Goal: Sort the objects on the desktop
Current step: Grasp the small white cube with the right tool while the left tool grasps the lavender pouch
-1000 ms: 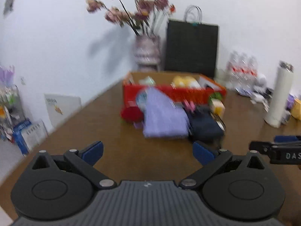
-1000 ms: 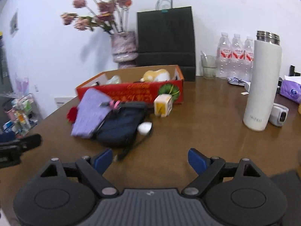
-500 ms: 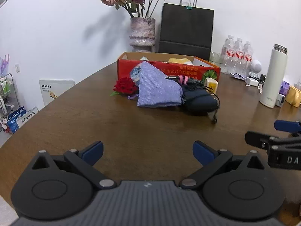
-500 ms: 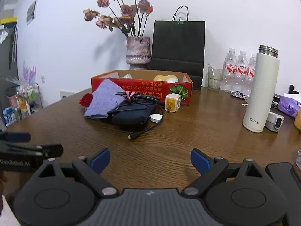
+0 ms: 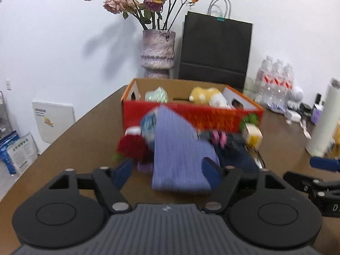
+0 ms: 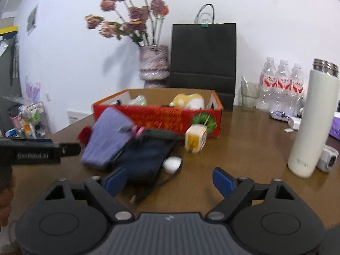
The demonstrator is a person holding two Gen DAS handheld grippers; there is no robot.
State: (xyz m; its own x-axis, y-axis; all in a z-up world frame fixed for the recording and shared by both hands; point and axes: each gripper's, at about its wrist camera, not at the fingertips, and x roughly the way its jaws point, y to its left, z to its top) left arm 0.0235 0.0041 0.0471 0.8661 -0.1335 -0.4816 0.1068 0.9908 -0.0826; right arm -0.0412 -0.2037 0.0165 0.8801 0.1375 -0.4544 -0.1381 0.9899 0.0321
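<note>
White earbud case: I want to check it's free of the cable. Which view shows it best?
The right wrist view: the white earbud case lies in plain sight beside the dark pouch. In the left wrist view the pouch and blur hide it.

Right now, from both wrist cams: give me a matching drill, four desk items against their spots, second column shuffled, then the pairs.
Items:
1. purple cloth
2. yellow plush
3. white flask
4. black paper bag

Spots:
A. inside the red box
B. standing far right on the table
C. against the wall behind the box
D. leaning on the box front, beside the dark pouch

Pairs: 1-D, 2-A, 3-B, 4-C
</note>
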